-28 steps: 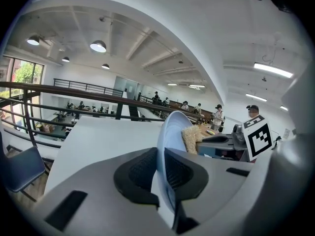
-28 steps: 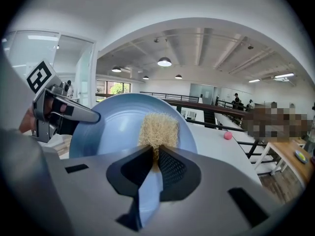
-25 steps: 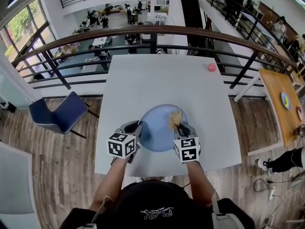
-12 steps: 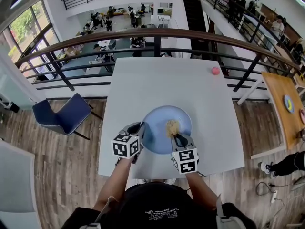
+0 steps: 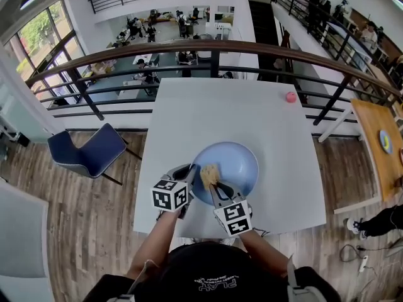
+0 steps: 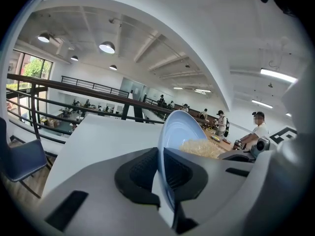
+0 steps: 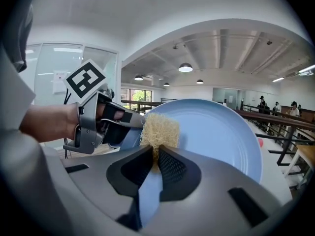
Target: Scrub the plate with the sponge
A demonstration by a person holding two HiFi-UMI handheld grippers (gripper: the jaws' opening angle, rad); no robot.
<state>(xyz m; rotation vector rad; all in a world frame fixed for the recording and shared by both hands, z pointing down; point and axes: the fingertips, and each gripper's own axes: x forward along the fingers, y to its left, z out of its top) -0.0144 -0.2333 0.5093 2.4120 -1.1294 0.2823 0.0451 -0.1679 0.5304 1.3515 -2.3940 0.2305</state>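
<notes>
A light blue plate lies near the front of the white table. My left gripper is shut on the plate's left rim; in the left gripper view the rim stands edge-on between the jaws. My right gripper is shut on a straw-coloured fibrous sponge, which rests on the plate's left part, close to the left gripper. In the right gripper view the sponge sticks up from the jaws against the plate, with the left gripper just behind it.
A small pink ball sits at the table's far right edge. A dark railing runs behind the table. A blue chair stands on the wooden floor to the left, and a wooden side table to the right.
The right gripper has dragged the sponge across the plate from its right part to its left part, toward the left gripper. The left gripper keeps its hold on the rim.
</notes>
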